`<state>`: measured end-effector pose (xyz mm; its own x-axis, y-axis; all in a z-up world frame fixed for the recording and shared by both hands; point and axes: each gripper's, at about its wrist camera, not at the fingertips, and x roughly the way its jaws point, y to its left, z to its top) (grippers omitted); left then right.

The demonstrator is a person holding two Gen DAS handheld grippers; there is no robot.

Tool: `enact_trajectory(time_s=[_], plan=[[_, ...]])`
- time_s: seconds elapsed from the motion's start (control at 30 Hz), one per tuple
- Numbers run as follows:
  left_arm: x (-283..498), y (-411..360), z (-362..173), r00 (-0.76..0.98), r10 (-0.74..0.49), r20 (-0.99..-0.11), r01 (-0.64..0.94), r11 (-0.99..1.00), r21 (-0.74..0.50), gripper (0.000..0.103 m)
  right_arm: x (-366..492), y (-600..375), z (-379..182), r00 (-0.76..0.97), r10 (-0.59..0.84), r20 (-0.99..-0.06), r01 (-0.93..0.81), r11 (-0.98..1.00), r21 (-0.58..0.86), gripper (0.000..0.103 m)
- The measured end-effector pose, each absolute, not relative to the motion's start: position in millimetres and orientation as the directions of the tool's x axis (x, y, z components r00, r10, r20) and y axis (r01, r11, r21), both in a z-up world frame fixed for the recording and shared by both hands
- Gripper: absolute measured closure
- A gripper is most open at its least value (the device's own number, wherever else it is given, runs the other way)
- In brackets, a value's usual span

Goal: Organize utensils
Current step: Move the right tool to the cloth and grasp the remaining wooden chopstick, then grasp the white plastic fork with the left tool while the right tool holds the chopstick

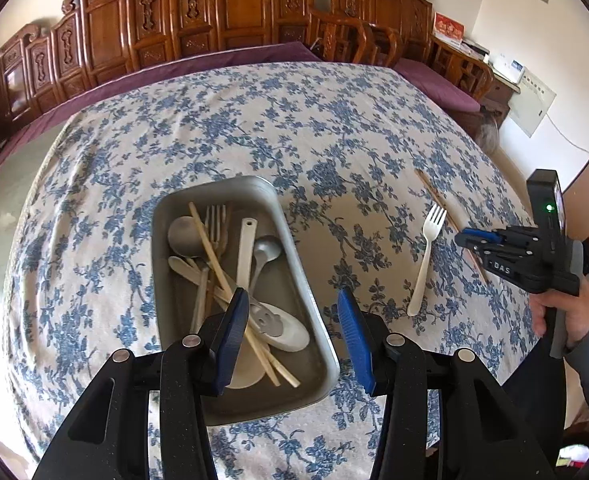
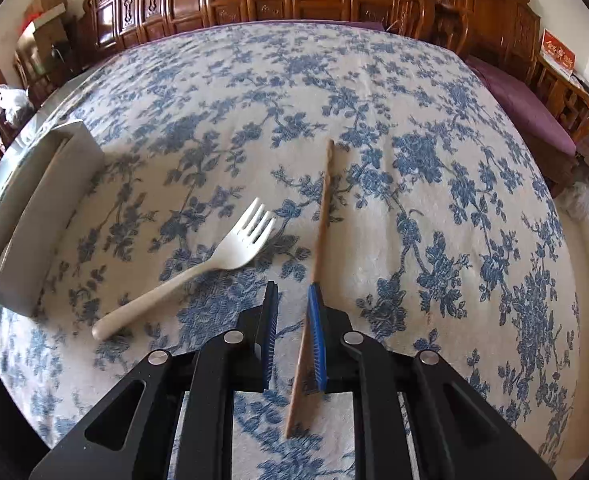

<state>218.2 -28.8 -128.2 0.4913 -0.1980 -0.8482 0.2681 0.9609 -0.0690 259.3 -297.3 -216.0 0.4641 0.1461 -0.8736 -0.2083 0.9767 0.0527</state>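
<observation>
home dining room: carved wooden chairs [image 1: 230, 12], floral tablecloth [image 1: 334, 128]

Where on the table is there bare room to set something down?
The cloth beyond the tray is bare to the far edge. So is the strip between the tray and the white fork. The tray is crowded with utensils, and the right gripper straddles the chopstick beside the fork.

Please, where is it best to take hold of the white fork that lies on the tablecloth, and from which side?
Probably grip the white fork at mid-handle, from above, with the fingers across its narrow width. It lies flat on the tablecloth, and the handle is slim and straight, while the tined head is wider. The chopstick beside the tines crowds that end.
</observation>
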Motion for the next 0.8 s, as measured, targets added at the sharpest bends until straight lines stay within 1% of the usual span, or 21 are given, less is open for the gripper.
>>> enact_trajectory(time_s=[0.07, 0.13, 0.23, 0.27, 0.3, 0.33, 0.37, 0.5, 0.67, 0.8], plan=[[219, -36, -130, 0.486, -0.2, -0.851, 0.277, 0.959, -0.067, 0.059, 262, -302, -219, 0.454, 0.125, -0.882, -0.187, 0.981, 0.042, 0.088], [221, -42, -132, 0.48, -0.204, -0.853, 0.285, 0.956, -0.069, 0.059, 262, -308, -222, 0.45, 0.119, -0.885, -0.177, 0.983, 0.042, 0.095], [226, -52, -135, 0.471, -0.215, -0.856, 0.297, 0.952, -0.076, 0.059, 258, -316, -222, 0.444, 0.124, -0.887, -0.178, 0.983, 0.049, 0.097], [227, -55, -136, 0.468, -0.217, -0.857, 0.301, 0.951, -0.077, 0.057, 256, -318, -222, 0.442, 0.126, -0.888, -0.18, 0.982, 0.05, 0.097], [229, -59, -138, 0.465, -0.219, -0.858, 0.305, 0.949, -0.078, 0.051, 253, -320, -221, 0.443, 0.12, -0.888, -0.18, 0.983, 0.043, 0.097], [231, -63, -138, 0.467, -0.221, -0.856, 0.307, 0.949, -0.077, 0.027, 250, -322, -220, 0.445, 0.119, -0.887, -0.179, 0.983, 0.042, 0.097], [231, -67, -138, 0.482, -0.227, -0.846, 0.312, 0.947, -0.076, 0.023, 247, -326, -219, 0.447, 0.124, -0.886, -0.176, 0.983, 0.048, 0.097], [239, -89, -144, 0.466, -0.256, -0.847, 0.349, 0.933, -0.089, 0.023, 232, -341, -211, 0.46, 0.159, -0.873, -0.155, 0.983, 0.098, 0.097], [249, -120, -158, 0.43, -0.274, -0.86, 0.405, 0.91, -0.088, 0.017, 215, -352, -201, 0.482, 0.199, -0.853, -0.144, 0.979, 0.147, 0.097], [254, -145, -171, 0.402, -0.27, -0.875, 0.436, 0.897, -0.076, 0.017, 207, -355, -196, 0.495, 0.226, -0.839, -0.151, 0.973, 0.173, 0.097]])
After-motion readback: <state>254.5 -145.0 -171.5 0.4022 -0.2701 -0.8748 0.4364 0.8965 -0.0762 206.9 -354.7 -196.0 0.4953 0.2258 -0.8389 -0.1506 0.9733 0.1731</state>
